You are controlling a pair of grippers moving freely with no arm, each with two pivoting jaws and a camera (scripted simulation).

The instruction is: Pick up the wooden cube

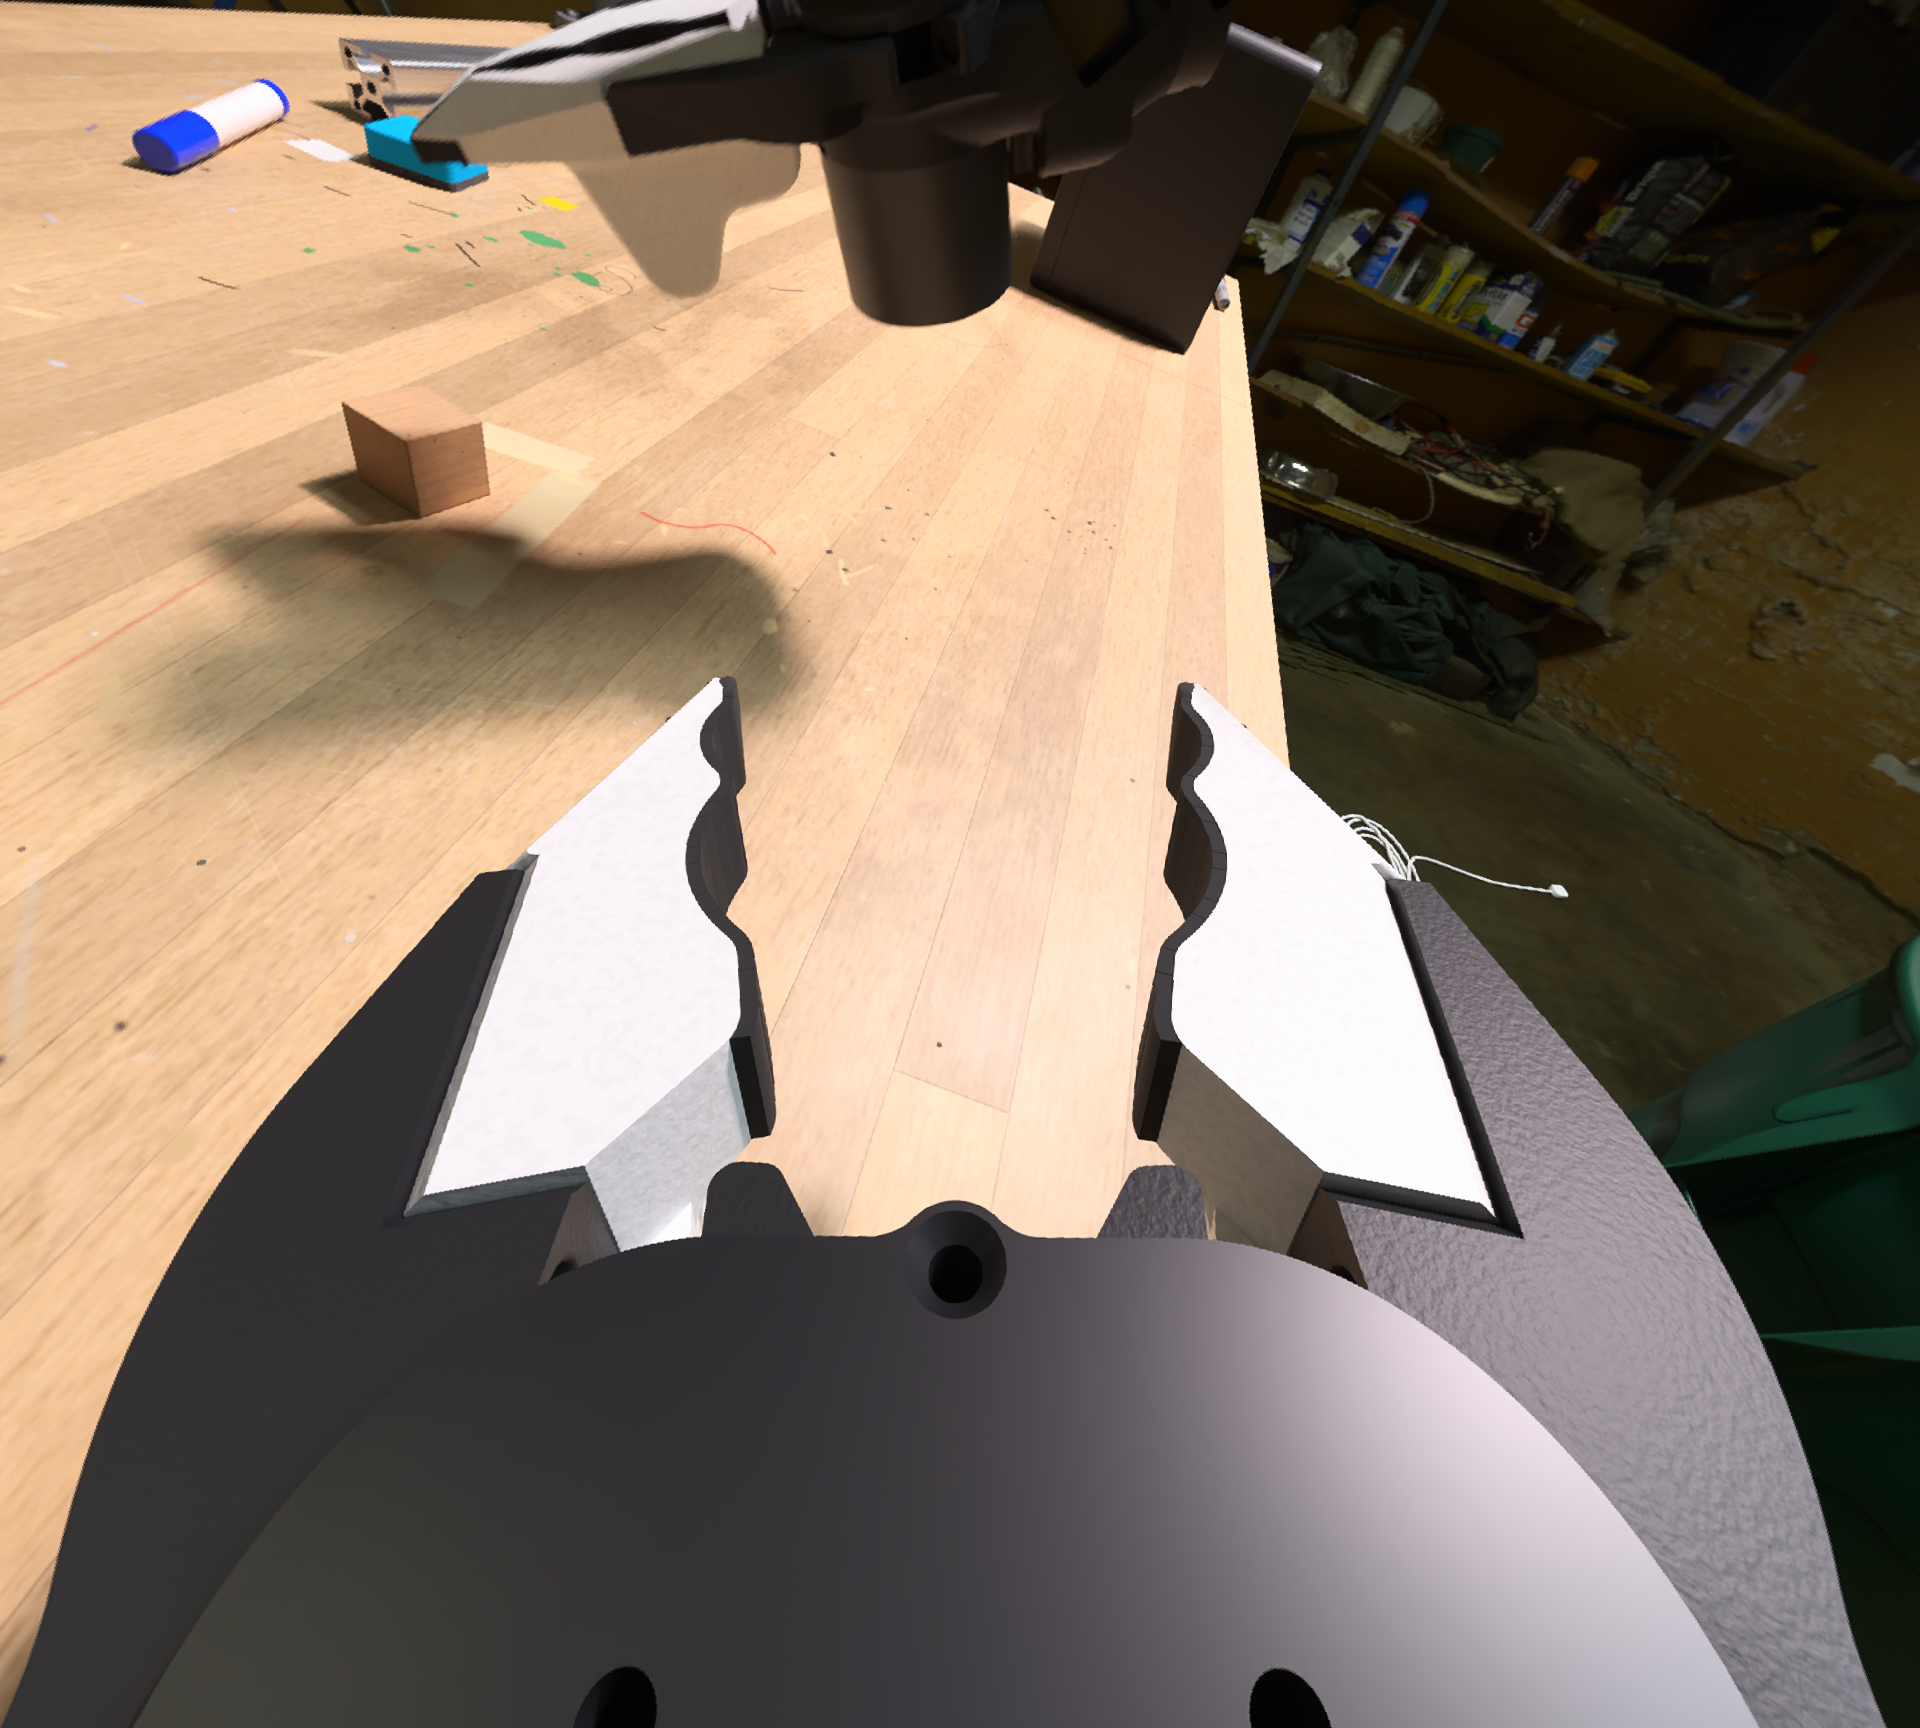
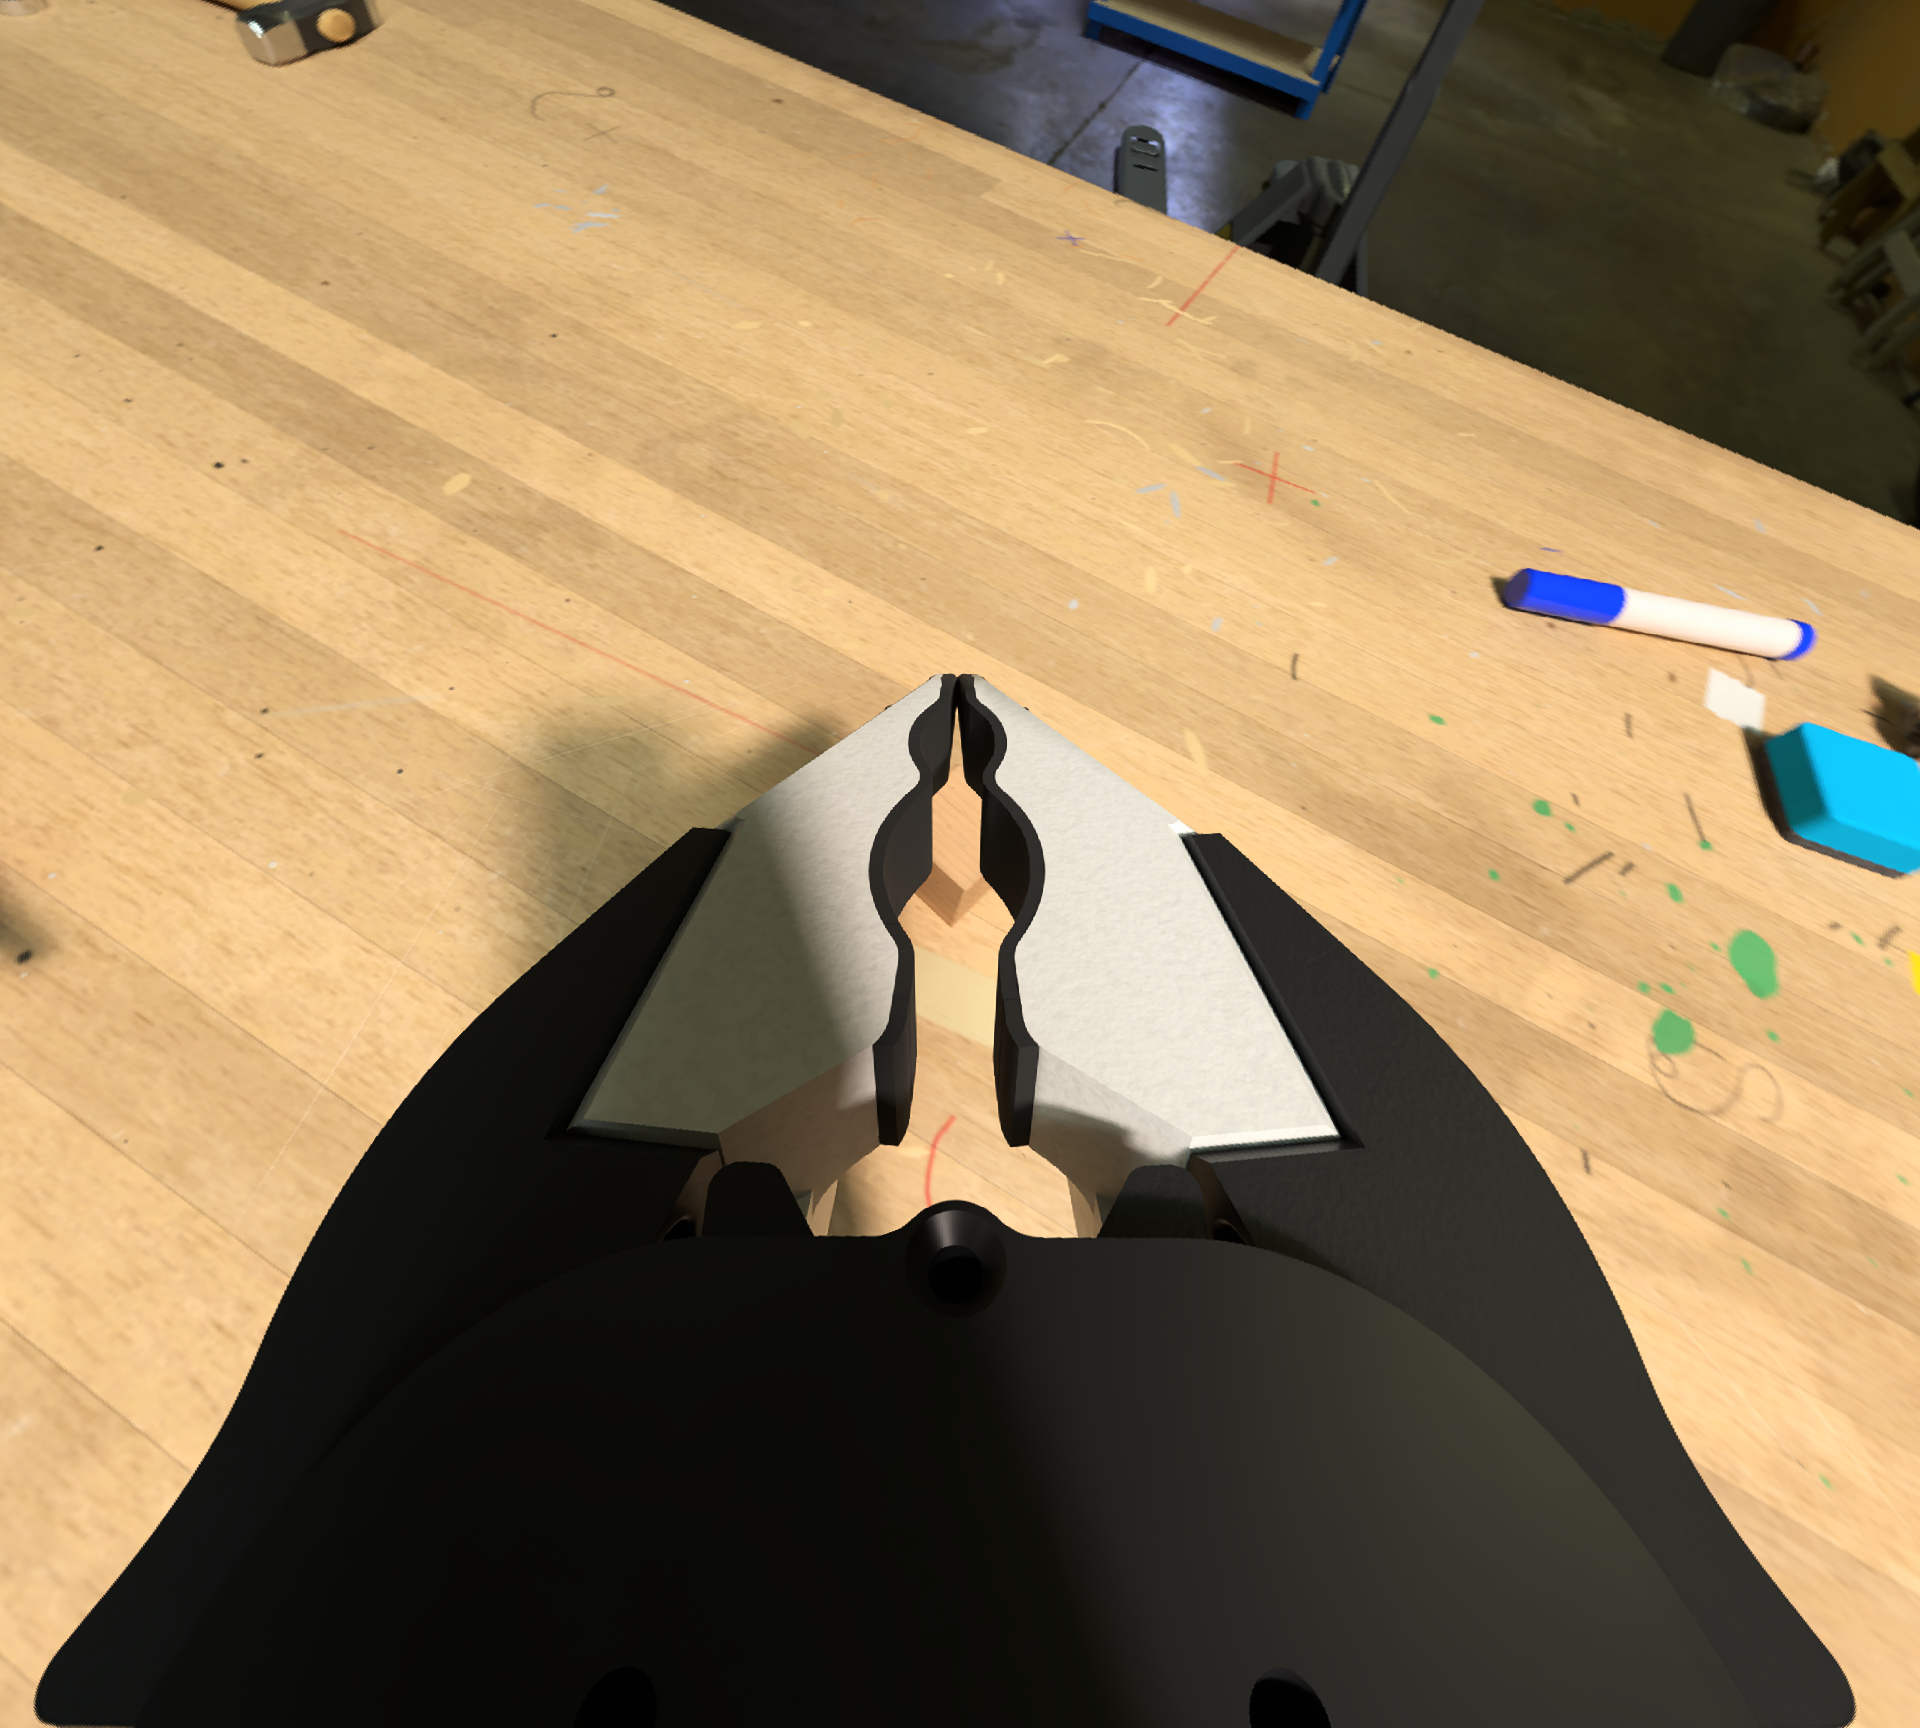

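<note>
both my hand-held grippers hang above the table point(image 1: 935, 535): left hand-held gripper point(image 1: 956, 691) released, right hand-held gripper point(image 2: 954, 686) clenched and empty. wooden cube point(image 1: 418, 450) rests at middle left of the left view, untouched. approach step, i judge; next, open, then lower around it.

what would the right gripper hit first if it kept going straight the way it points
Probably the wooden cube, seen through the gap between its shut fingers; the right gripper hangs well above it, so depth is uncertain.
</note>
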